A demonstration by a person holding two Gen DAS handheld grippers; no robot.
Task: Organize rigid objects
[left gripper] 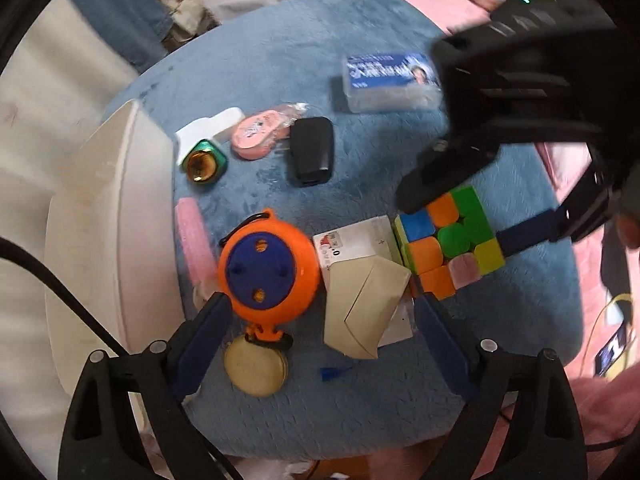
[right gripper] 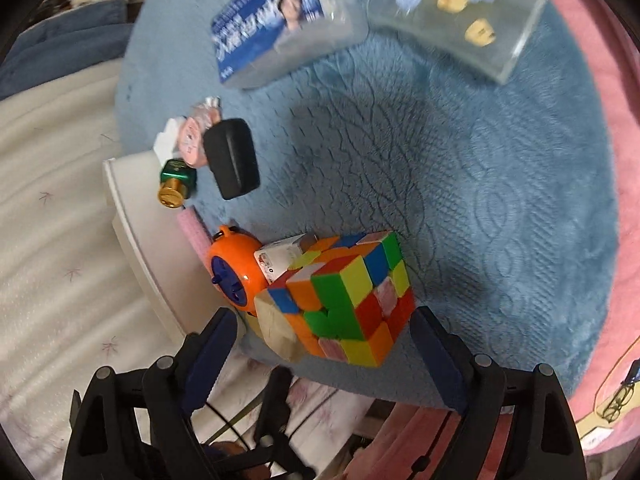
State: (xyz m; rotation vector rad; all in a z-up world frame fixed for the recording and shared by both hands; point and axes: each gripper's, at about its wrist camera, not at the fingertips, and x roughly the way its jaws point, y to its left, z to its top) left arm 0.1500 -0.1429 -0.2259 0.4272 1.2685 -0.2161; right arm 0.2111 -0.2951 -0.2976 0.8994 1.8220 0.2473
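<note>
While both grippers hang over the blue plush mat (left gripper: 360, 152), their fingers stand wide and hold nothing. The left gripper (left gripper: 320, 312) straddles the orange round toy (left gripper: 270, 268) and a beige folded card (left gripper: 366, 304), touching neither. The right gripper (right gripper: 324, 332) frames the colourful puzzle cube (right gripper: 348, 300), its fingers just clear of the cube's sides. This cube sits near the mat's edge, beside the toy. Farther back lie a black key fob (left gripper: 311, 151), a pink case (left gripper: 256, 136), a green bottle (left gripper: 203, 162) and a clear box with a blue label (left gripper: 386, 80).
</note>
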